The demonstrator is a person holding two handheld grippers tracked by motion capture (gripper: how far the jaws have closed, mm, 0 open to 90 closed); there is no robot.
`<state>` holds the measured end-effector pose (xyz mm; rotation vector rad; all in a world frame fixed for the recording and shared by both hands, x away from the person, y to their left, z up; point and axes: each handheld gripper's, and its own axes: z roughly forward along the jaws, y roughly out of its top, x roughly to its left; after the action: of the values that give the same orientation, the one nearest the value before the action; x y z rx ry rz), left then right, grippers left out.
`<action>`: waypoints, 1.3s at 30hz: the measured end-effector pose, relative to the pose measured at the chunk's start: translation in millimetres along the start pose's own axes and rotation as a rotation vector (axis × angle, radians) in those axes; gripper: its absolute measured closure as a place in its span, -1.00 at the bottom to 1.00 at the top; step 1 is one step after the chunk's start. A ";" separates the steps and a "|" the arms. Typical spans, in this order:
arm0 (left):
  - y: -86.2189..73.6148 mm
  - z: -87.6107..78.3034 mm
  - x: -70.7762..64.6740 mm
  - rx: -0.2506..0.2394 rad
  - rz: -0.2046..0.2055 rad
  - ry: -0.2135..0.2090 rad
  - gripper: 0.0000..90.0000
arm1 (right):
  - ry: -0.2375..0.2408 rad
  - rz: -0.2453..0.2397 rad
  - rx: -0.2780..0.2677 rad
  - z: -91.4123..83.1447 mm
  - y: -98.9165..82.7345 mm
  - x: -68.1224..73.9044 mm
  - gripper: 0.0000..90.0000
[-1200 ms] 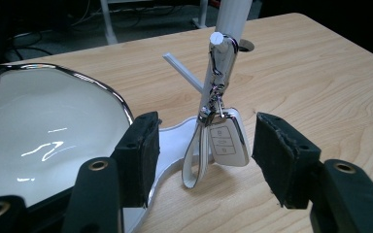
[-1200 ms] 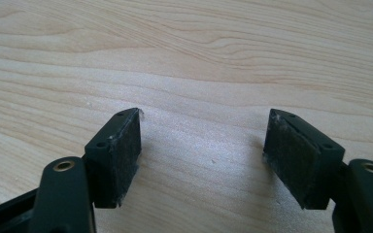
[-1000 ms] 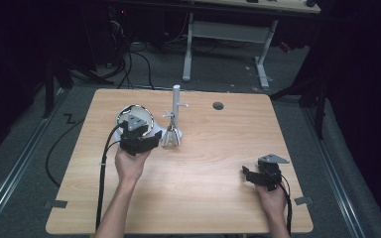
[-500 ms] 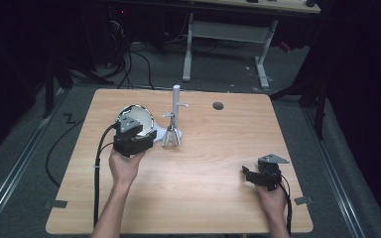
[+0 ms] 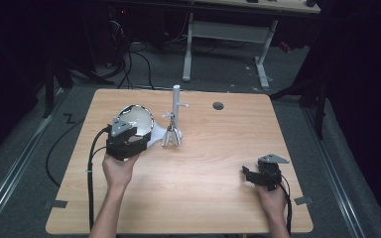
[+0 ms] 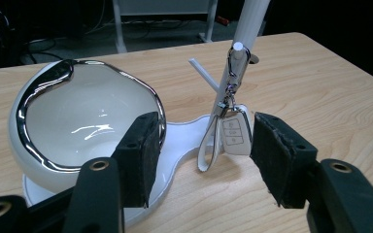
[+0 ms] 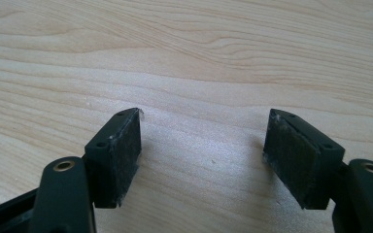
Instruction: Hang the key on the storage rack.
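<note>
A glossy white bowl [image 6: 77,126] with a chrome rim sits on a flat white base [image 6: 182,141] that also carries an upright white pole [image 6: 250,24]. A white key fob [image 6: 235,133] with a metal clip and a white loop strap hangs from a peg on the pole. My left gripper [image 6: 209,160] is open and points at the fob, which hangs beyond the pads and clear of them; the left pad overlaps the bowl's side. In the high view the left gripper [image 5: 129,134] is beside the bowl [image 5: 139,119] and left of the fob [image 5: 171,136]. My right gripper [image 7: 201,160] is open over bare wood, at the table's front right [image 5: 250,174].
The wooden table [image 5: 203,198] has a round dark cable hole [image 5: 218,105] at the back. A black cable [image 5: 92,168] trails from the left gripper over the front left. Behind the table stand a desk frame [image 5: 228,29] and floor cables.
My left gripper has shifted a little to the left, nearer the bowl. The right gripper has stayed where it was.
</note>
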<state>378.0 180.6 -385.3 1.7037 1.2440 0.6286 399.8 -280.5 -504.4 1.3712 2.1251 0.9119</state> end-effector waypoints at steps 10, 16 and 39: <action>-2.6 -10.9 3.6 -0.010 -0.005 0.006 -0.02 | 0.000 0.000 0.000 0.0 0.0 0.0 -0.34; -4.5 -19.5 6.3 -0.028 -0.009 0.015 0.01 | 0.000 0.000 0.000 0.0 0.0 -0.1 -0.34; -21.8 -40.3 11.9 -0.037 -0.030 0.021 0.00 | -0.002 0.001 0.000 0.0 0.0 0.1 -0.34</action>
<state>339.6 208.2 -387.3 1.6486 1.2627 0.6491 399.7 -280.4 -504.4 1.3733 2.1228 0.9108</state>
